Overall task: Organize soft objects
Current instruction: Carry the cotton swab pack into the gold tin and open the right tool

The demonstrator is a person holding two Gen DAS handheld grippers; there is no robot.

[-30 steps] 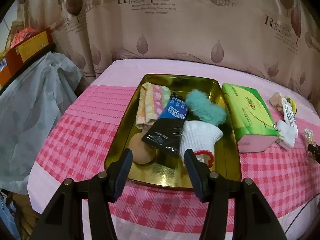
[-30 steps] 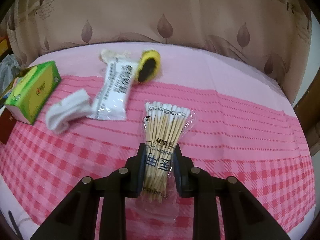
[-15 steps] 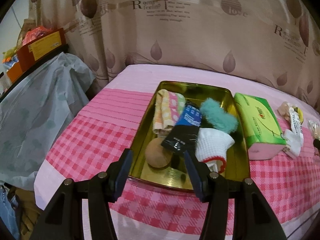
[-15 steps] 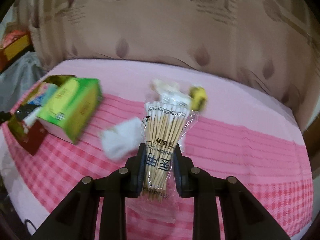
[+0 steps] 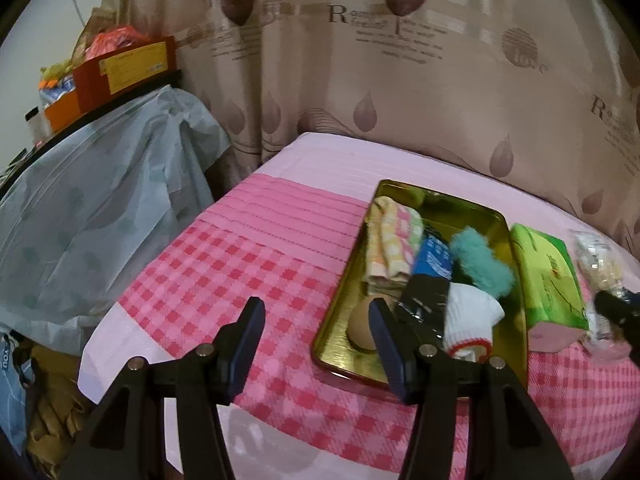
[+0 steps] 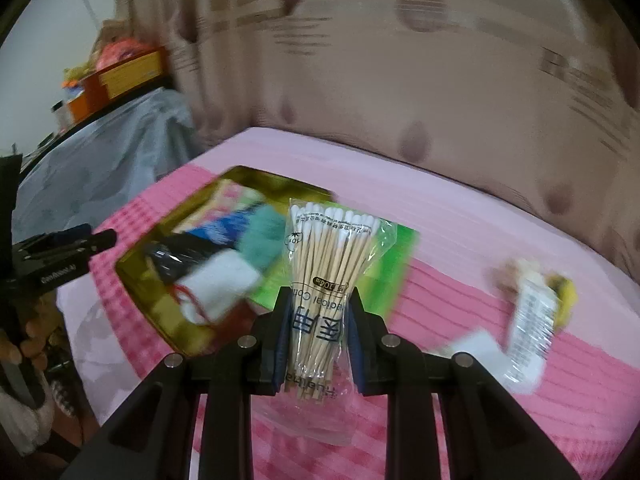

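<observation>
The right tongs [image 6: 316, 344] clamped a light, crinkly packet of cotton swabs [image 6: 326, 276] low on its stiff sticks, above the gold tray [image 6: 132, 280], while the left tongs [image 5: 316, 344] stood apart.

Gold metal tray [image 5: 338, 322] right of centre on the pink checked tabletop [image 5: 224, 280], in the left wrist frame.

In the tray, the folded pastel checked cloth [image 5: 394, 250] lies at the left, the dark blue-labelled packet [image 5: 430, 280] beside it, the teal fluffy puff [image 5: 482, 266] to the right, the white knitted sock [image 5: 470, 320] below the puff, the tan round sponge [image 5: 360, 326] at the lower left. The green tissue pack [image 5: 550, 280] lies just right of the tray. A patterned beige curtain [image 5: 400, 92] hangs behind.
</observation>
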